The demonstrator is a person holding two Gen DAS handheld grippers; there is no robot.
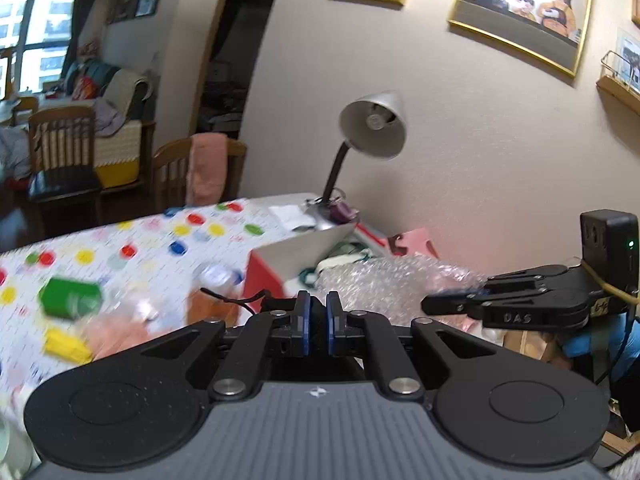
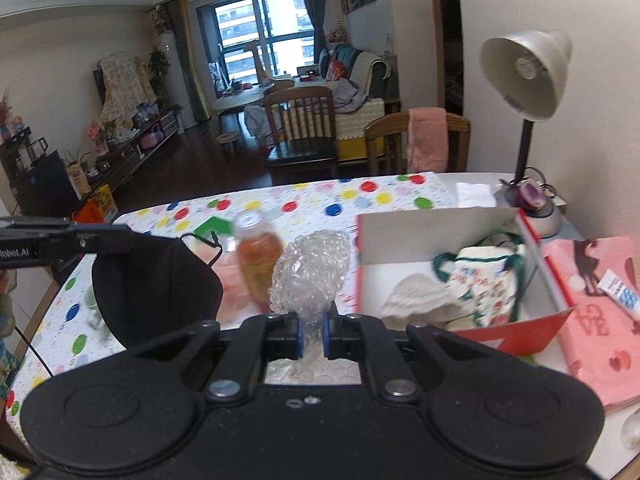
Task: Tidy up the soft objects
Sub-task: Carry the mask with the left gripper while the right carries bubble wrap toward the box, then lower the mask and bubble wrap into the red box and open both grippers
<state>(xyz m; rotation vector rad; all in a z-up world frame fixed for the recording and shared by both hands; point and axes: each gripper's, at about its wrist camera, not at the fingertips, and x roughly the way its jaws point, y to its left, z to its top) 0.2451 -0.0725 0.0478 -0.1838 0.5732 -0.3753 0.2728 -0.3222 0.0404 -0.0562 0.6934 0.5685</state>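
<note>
the open red-and-white cardboard box (image 2: 460, 240) sits right on the dotted surface (image 2: 168, 216). my left gripper (image 2: 86, 240) pinches a black cloth face mask (image 2: 156, 288); my right gripper (image 2: 312, 334) clamps crinkly clear bubble wrap (image 2: 308, 268). the dangling mask may topple the orange drink bottle (image 2: 258, 260).

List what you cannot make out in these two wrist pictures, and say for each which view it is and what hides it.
- Left wrist view: the green can and yellow block are smeared by motion blur; labels unreadable.
- Left wrist view: the black mask in the left claw is mostly hidden by the fingers.
- Right wrist view: the lower bubble wrap is hidden behind the right claw.
- Right wrist view: the white tube has print too small to read.
</note>
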